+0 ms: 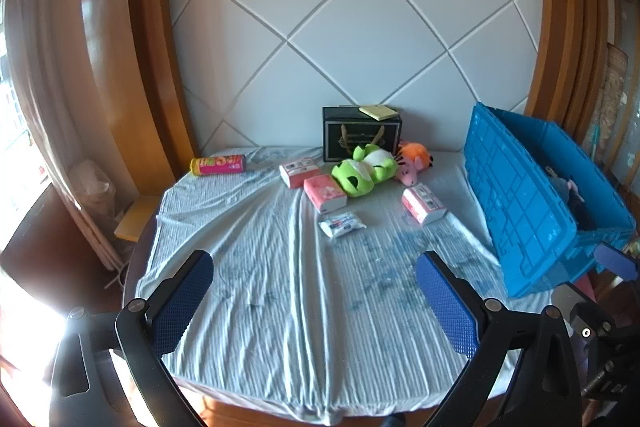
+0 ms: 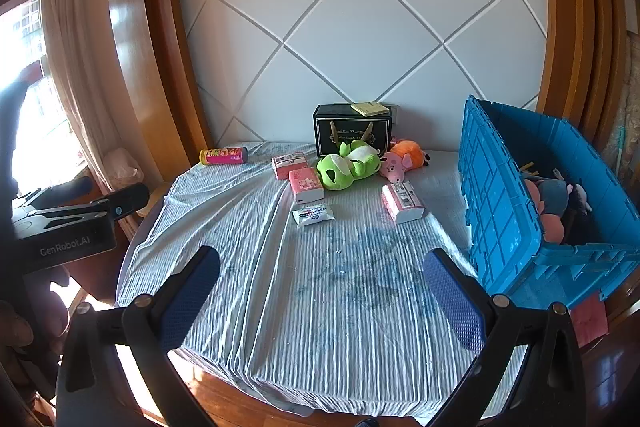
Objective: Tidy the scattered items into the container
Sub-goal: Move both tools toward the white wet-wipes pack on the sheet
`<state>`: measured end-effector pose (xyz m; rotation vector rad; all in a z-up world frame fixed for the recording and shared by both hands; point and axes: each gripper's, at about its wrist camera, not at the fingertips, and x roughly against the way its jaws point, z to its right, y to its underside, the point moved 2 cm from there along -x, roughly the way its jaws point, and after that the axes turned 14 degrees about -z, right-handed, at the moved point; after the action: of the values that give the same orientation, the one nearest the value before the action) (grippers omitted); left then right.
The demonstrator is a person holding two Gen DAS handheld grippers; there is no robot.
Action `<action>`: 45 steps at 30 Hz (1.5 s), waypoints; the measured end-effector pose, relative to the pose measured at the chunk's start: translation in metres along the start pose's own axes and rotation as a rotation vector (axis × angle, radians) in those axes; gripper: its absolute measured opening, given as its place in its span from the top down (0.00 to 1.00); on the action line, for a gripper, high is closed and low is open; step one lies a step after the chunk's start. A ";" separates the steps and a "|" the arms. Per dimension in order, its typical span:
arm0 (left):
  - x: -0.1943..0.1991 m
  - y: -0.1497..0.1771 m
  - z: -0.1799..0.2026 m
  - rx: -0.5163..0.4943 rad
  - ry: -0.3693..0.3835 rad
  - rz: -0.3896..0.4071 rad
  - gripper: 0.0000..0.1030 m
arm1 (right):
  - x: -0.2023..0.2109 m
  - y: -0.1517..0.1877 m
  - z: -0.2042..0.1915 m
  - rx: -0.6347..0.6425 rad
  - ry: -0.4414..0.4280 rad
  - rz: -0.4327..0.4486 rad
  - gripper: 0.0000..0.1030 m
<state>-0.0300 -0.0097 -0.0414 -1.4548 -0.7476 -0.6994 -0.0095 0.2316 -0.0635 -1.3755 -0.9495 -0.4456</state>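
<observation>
A blue plastic crate [image 1: 528, 195] [image 2: 504, 203] stands at the table's right edge with soft toys inside it. Scattered at the far middle lie a green frog plush [image 1: 362, 171] [image 2: 344, 167], an orange and pink plush [image 1: 414, 165] [image 2: 402, 159], three pink tissue packs [image 1: 324, 193] [image 2: 306, 185], a small white packet [image 1: 342, 223] [image 2: 313, 215] and a pink can [image 1: 218, 165] [image 2: 224, 155] on its side at the far left. My left gripper [image 1: 314, 301] and right gripper [image 2: 322, 301] both hang open over the near part of the cloth, with nothing between their fingers.
A striped cloth [image 1: 280, 287] [image 2: 320, 287] covers the round table. A black box [image 1: 360, 135] [image 2: 352, 133] with a yellow pad on top stands against the white panelled wall. The left gripper's body [image 2: 68, 231] and a hand show at the left of the right wrist view.
</observation>
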 end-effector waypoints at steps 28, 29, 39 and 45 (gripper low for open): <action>-0.149 -0.079 0.060 0.070 0.042 -0.081 0.00 | -0.163 -0.067 0.127 0.104 -0.103 -0.086 0.00; -0.153 -0.078 0.061 0.071 0.040 -0.082 0.00 | -0.168 -0.068 0.129 0.109 -0.106 -0.090 0.00; -0.205 -0.079 0.066 0.053 0.046 -0.139 0.00 | -0.192 -0.077 0.137 0.105 -0.106 -0.097 0.00; -0.241 -0.089 0.065 -0.004 0.066 -0.154 0.00 | -0.214 -0.089 0.137 0.102 -0.034 -0.097 0.00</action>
<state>-0.2471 0.0475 -0.1821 -1.3810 -0.8135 -0.8634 -0.2415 0.2909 -0.1863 -1.2516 -1.0559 -0.4420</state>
